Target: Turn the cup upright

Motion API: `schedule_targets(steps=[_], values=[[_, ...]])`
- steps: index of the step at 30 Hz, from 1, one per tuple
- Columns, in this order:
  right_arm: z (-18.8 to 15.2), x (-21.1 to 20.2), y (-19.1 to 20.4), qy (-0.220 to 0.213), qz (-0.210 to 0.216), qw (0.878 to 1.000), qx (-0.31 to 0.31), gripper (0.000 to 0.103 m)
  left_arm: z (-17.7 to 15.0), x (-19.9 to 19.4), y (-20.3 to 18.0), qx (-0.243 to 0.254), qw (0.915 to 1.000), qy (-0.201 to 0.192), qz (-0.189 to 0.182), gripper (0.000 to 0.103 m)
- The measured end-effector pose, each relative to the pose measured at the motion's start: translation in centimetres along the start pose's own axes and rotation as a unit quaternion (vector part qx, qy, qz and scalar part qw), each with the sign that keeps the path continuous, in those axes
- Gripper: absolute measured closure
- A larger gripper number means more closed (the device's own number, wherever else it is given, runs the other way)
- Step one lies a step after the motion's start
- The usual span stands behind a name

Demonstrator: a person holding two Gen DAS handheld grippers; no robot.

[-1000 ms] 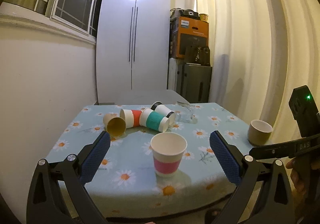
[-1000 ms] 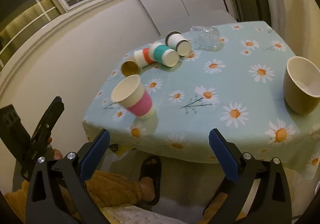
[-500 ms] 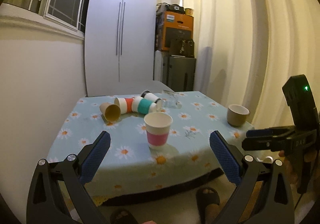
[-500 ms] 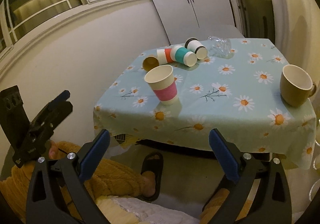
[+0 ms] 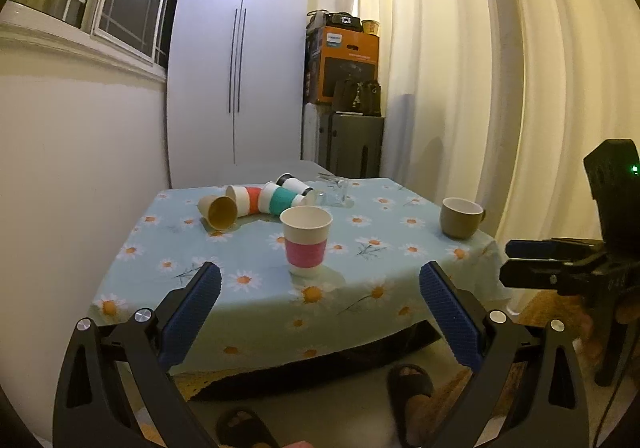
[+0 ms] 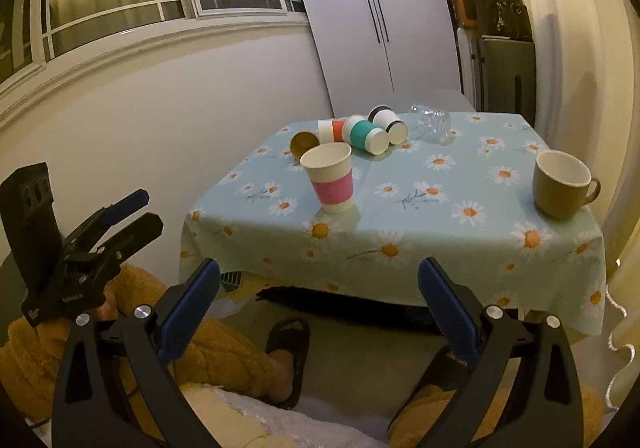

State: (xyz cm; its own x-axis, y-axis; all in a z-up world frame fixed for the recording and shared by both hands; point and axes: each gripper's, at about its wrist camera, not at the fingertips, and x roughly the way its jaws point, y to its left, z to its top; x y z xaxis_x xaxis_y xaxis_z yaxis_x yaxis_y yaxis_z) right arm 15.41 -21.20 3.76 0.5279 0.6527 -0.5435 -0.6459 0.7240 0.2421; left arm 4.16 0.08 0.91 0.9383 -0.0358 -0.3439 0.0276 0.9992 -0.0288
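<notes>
A paper cup with a pink band stands upright near the table's front edge; it also shows in the right wrist view. Behind it several paper cups lie on their sides: a plain brown one, a red-banded one, a teal-banded one and a black-rimmed one. My left gripper is open and empty, held off the table in front of it. My right gripper is open and empty, also in front of the table.
A brown mug stands upright at the table's right edge. A clear glass lies at the back. The table has a daisy-print cloth. A white wardrobe and stacked boxes stand behind. The person's slippered feet are below.
Both grippers have drawn back from the table and lowered, so the table looks smaller and farther. The pink-banded cup stays upright where it was. Both grippers stayed open.
</notes>
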Motion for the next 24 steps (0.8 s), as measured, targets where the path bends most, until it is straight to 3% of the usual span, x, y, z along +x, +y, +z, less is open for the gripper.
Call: schedule_targets(steps=[12, 24], values=[[-0.7, -0.4, 0.7, -0.018, -0.021, 1.000, -0.014, 0.005, -0.9, -1.2, -0.3, 0.001, 1.0000, 0.004, -0.001, 0.006], [-1.1, 0.4, 1.2, -0.002, -0.037, 0.999, -0.034, 0.005, -1.2, -0.7, 0.1, -0.008, 0.9997, 0.019, -0.010, 0.006]])
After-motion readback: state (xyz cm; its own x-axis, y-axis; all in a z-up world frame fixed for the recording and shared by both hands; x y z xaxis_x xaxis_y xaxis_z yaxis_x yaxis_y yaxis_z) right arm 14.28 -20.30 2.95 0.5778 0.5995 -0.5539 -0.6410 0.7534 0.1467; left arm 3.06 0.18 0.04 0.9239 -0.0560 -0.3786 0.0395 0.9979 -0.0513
